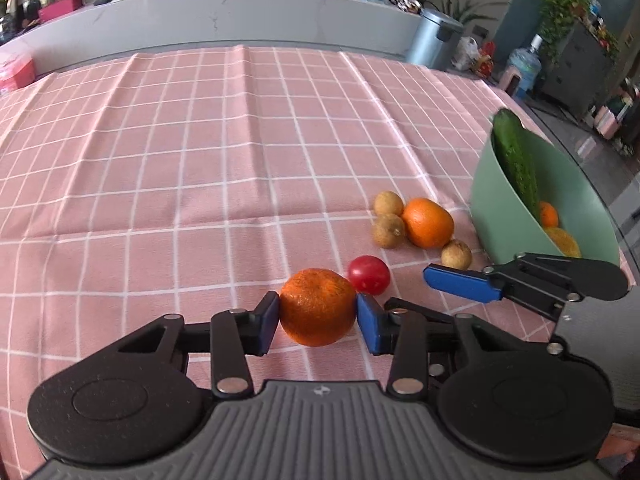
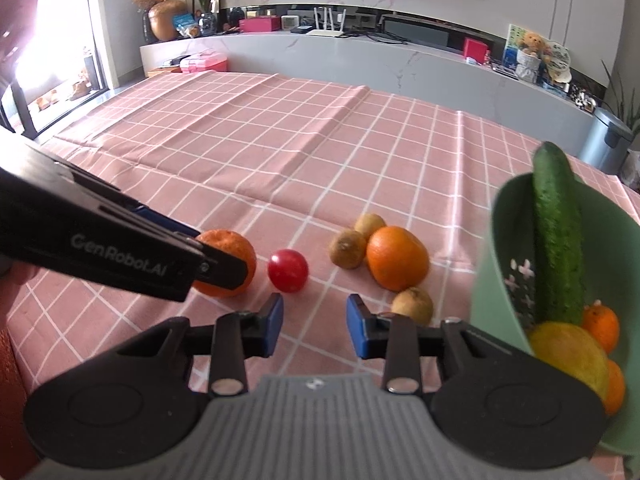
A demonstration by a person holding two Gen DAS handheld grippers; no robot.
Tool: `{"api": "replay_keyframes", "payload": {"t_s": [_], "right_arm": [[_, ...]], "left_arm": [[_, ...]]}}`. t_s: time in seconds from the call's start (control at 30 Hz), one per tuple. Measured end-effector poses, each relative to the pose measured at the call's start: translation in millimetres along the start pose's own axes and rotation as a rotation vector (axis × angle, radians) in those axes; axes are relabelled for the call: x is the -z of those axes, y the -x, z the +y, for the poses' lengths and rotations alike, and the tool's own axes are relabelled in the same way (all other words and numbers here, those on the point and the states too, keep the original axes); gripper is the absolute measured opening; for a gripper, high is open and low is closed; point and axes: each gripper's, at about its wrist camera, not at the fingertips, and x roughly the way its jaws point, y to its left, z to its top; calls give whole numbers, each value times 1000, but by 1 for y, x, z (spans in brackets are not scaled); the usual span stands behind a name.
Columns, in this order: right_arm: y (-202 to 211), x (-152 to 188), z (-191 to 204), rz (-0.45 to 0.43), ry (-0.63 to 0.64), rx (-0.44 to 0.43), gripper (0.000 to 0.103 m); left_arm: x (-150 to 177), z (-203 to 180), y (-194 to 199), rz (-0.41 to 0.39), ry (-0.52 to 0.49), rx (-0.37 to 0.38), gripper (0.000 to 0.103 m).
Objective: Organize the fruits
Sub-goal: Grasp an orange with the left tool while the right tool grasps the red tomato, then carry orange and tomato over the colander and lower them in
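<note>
My left gripper [image 1: 318, 314] is shut on a rough-skinned tangerine [image 1: 318, 306], with both blue pads against its sides; it also shows in the right wrist view [image 2: 232, 256]. A red tomato [image 1: 369, 275] [image 2: 288, 271] lies just right of it. Further right lie a smooth orange [image 1: 428, 223] [image 2: 397, 258] and three small brown fruits [image 1: 389, 231] [image 2: 348, 249]. My right gripper [image 2: 314, 326] is open and empty above the cloth, in front of the tomato. The green basket [image 1: 508, 216] [image 2: 502, 248] at right holds a cucumber [image 2: 556, 236], oranges and a yellow fruit.
A pink checked tablecloth [image 2: 280, 140] covers the table. A grey counter with boxes and clutter [image 2: 360, 56] runs behind it. A metal bin [image 1: 436, 38] stands beyond the far right corner. The table's right edge runs just past the basket.
</note>
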Motion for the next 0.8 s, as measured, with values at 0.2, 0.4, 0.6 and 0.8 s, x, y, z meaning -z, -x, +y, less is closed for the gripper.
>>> {"api": "replay_keyframes", "payload": {"t_s": [0.2,0.4,0.6,0.8], "right_arm": [[-17,-10,8,9,27,-14,31],[-28,-16,10,18,38,-17,24],[-28,-17,12,20,33,-12,22],[-7,-20,11,12,28,5,22]], "left_arm": [[-1,10,5,-16,59,11,47],[-1,12,5,-18,63,13,47],[0,9,7,-20,55,6,47],[0,2,17,-29,41,-8,47]]}}
